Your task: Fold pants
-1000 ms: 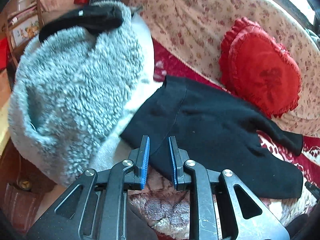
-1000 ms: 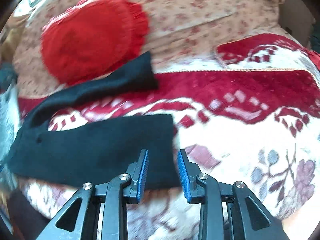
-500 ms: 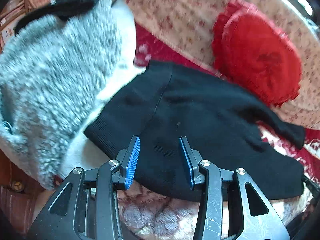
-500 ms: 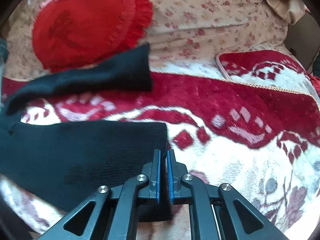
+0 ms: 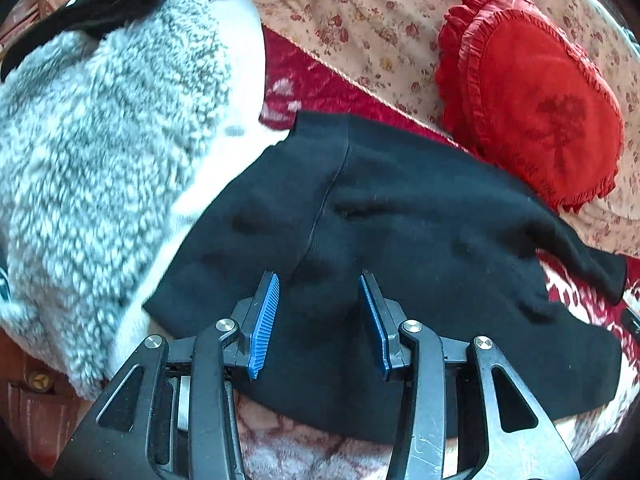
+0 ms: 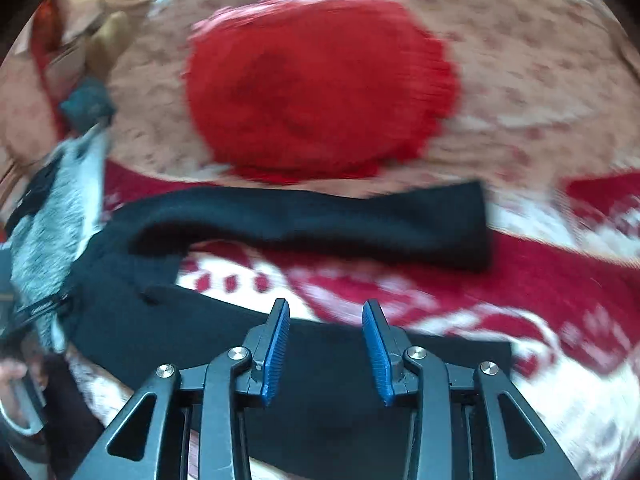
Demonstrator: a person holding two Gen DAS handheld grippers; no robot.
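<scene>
two grippers, both with jaws spread and nothing between them. sofa (image 5: 360,12) with red patterned blanket (image 6: 560,280); black pants (image 5: 420,220) flat on blanket, legs apart. fleece (image 5: 100,140) beside waistband, red cushion (image 5: 532,116) behind. left gripper (image 5: 318,312) over waist, right gripper (image 6: 326,342) over near leg.

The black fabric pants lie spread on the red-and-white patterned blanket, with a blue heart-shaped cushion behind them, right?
Not quite: the heart-shaped cushion is red, not blue, as the left wrist view shows. The black fabric pants do lie spread on the red-and-white patterned blanket, with the cushion behind them.
</scene>
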